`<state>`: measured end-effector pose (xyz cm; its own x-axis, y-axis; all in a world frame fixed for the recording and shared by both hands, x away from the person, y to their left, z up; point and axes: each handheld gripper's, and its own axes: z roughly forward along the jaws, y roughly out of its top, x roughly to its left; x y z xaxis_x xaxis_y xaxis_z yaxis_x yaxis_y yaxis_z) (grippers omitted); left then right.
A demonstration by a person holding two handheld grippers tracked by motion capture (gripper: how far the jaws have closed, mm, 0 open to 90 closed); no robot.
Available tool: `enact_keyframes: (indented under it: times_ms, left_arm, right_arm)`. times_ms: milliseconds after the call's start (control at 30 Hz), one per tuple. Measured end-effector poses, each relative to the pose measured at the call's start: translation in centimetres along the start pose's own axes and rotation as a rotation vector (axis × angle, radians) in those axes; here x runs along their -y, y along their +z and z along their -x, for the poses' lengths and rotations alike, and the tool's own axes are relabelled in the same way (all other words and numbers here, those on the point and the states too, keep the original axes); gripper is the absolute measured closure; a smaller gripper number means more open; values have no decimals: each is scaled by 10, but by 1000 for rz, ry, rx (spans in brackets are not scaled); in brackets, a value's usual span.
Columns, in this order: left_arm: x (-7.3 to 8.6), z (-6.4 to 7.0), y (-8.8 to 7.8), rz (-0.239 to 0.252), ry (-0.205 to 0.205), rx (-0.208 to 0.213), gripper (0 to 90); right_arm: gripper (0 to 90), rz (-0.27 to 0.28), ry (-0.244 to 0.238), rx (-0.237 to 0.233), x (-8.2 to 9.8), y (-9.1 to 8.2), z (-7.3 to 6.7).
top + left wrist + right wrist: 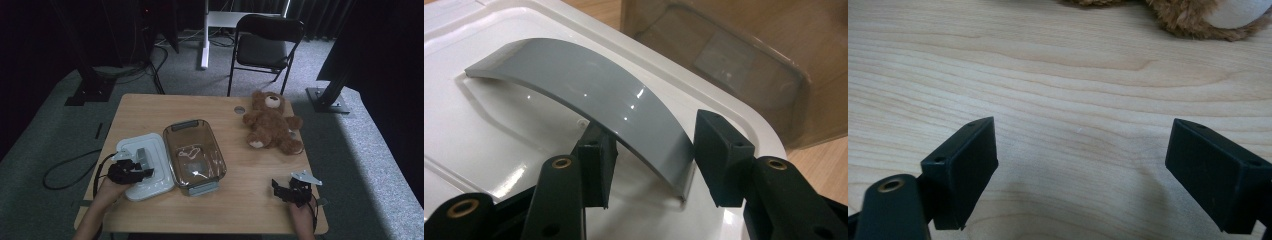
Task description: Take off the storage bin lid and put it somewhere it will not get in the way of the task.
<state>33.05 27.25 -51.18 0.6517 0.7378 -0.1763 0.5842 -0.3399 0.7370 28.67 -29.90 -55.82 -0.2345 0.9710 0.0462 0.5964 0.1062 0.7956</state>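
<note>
while one white lid (146, 165) lies flat on the table (240, 200) just left of one clear glass container (194, 154), its single grey arched handle (589, 95) is straddled by the left claw (649, 160); the jaws are set apart, and whether the pads touch the handle cannot be told. the right claw (1080, 170) is held wide apart over bare wood, nothing between. one teddy bear (271, 122) and one chair (267, 45) are counted. the bear is cut off in the right gripper view, and the container's contents are hard to make out.
</note>
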Motion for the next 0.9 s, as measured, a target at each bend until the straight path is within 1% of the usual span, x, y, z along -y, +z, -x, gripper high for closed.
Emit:
enact_keyframes:
  times_ms: [33, 67, 100, 133, 167, 267, 333, 367, 400, 433, 467, 500, 533, 600, 667, 733, 767, 800, 833, 867, 900]
  left_arm:
    - [1, -1, 5, -11, -1, 6, 536]
    - [1, -1, 5, -11, -1, 6, 536]
    - [3, -3, 11, -18, -6, 12, 535]
    - [3, -3, 11, -18, -6, 12, 535]
    - [3, -4, 14, -31, -8, 9, 535]
    - [4, -6, 18, -27, -17, 1, 533]
    - [5, -8, 21, -34, -28, -10, 530]
    - [6, -9, 25, -46, -31, -28, 511]
    - [6, -9, 25, -46, -31, -28, 487]
    - [6, -8, 27, -51, -24, -40, 445]
    - [6, -8, 27, -51, -24, -40, 409]
    - [5, -7, 27, -52, -34, -61, 395]
    - [5, -7, 27, -52, -34, -61, 371]
    - [5, -7, 25, -49, -36, -64, 296]
    - [6, -6, 22, -49, -38, -90, 267]
    - [8, -6, 21, -49, -41, -115, 197]
    - [10, -7, 20, -46, -45, -134, 191]
    - [10, -7, 20, -46, -45, -134, 190]
    - [12, -7, 17, -25, -55, -150, 169]
    - [13, -7, 16, -10, -69, -159, 169]
    - [14, -7, 12, -3, -95, -202, 93]
  right_arm:
    - [126, 2, 1, -1, 0, 0, 0]
    - [126, 2, 1, -1, 0, 0, 0]
    - [126, 1, 1, -2, 0, 0, 0]
    - [126, 1, 1, -2, 0, 0, 0]
    - [126, 1, 1, -1, 0, 0, 0]
    - [126, 1, 2, -1, 0, 0, 0]
    - [126, 2, 2, -1, 0, 0, 0]
    - [126, 2, 3, -2, 0, 0, 0]
    - [126, 3, 3, -2, 0, 0, 0]
    - [126, 4, 4, -2, 0, 0, 0]
    - [126, 4, 4, -2, 0, 0, 0]
    - [126, 4, 5, -2, 0, 0, 1]
    - [126, 4, 5, -2, 0, 0, 1]
    - [126, 4, 5, -2, 0, 0, 1]
    - [126, 6, 5, -3, 0, 0, 1]
    - [126, 7, 6, -5, 0, -1, 1]
    - [126, 7, 6, -5, 0, -1, 1]
    - [126, 7, 6, -5, 0, -1, 1]
    - [126, 7, 5, -4, 0, -1, 1]
    - [126, 7, 5, -4, 0, -1, 1]
    - [126, 7, 5, -3, 0, 0, 1]
